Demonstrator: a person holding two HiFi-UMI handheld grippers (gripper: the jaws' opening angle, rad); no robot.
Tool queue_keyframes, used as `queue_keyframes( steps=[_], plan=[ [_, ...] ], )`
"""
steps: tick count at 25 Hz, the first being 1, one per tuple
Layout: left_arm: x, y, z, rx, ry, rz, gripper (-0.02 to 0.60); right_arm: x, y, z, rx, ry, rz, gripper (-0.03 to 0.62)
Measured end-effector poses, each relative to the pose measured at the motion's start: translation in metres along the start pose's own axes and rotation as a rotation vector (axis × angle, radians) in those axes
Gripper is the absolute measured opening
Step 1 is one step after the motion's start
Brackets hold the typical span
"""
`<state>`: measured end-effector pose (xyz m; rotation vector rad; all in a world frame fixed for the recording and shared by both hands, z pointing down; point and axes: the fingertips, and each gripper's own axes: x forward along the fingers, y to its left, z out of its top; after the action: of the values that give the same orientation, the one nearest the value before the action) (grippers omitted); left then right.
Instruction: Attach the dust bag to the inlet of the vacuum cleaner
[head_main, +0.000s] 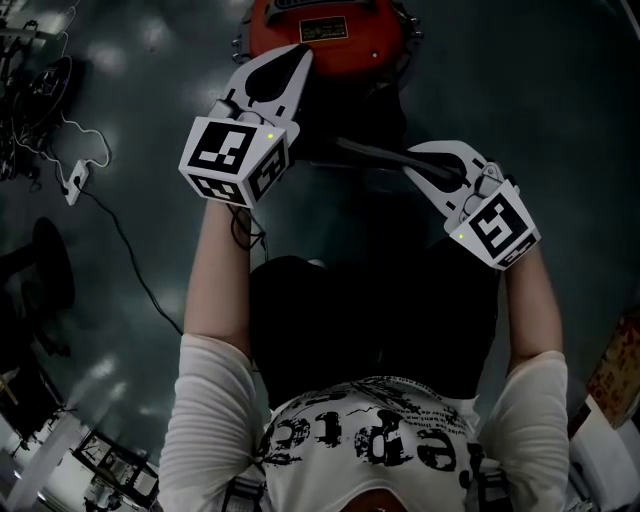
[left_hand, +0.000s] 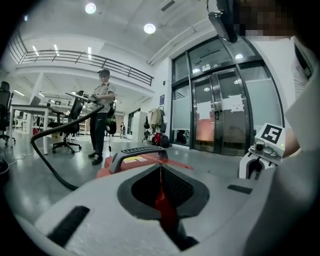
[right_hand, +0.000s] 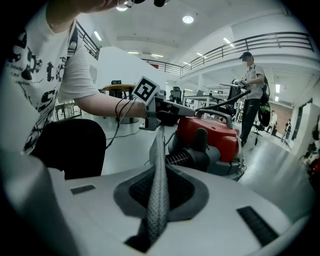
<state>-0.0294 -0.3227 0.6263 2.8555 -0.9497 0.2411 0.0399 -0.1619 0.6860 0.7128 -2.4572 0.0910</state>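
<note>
The red vacuum cleaner (head_main: 325, 35) stands on the floor just ahead of me, its grey handle and yellow label facing up. My left gripper (head_main: 297, 55) reaches over its top; its jaws are shut, with a thin red edge (left_hand: 162, 200) of the machine pinched between them. To the right, my right gripper (head_main: 415, 160) is shut on a strip of grey mesh fabric, the dust bag (right_hand: 157, 200). This fabric stretches up toward the underside of the left gripper (right_hand: 172, 117), beside the vacuum cleaner (right_hand: 215, 135). Where the bag's far end sits is hidden.
A second person (left_hand: 102, 115) stands beyond the vacuum holding a black hose (left_hand: 50, 160) that loops over the floor. Office chairs and desks (left_hand: 67, 132) stand behind. A white cable and power strip (head_main: 75, 180) lie on the floor at left. Glass doors (left_hand: 220, 115) are at right.
</note>
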Motion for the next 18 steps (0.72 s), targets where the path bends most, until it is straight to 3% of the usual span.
queue_keyframes(
  steps=[2, 6, 18],
  plan=[
    [0.0, -0.001, -0.001, 0.022, 0.005, -0.008, 0.005, 0.0, -0.003, -0.002, -0.005, -0.003, 0.003, 0.023],
    [-0.001, -0.004, -0.003, 0.145, 0.043, -0.038, 0.005, 0.003, -0.009, -0.003, 0.009, -0.027, 0.019, 0.025],
    [0.001, -0.004, -0.005, 0.139, 0.046, -0.047, 0.005, 0.006, -0.014, -0.001, -0.039, -0.046, 0.025, 0.026]
  ],
)
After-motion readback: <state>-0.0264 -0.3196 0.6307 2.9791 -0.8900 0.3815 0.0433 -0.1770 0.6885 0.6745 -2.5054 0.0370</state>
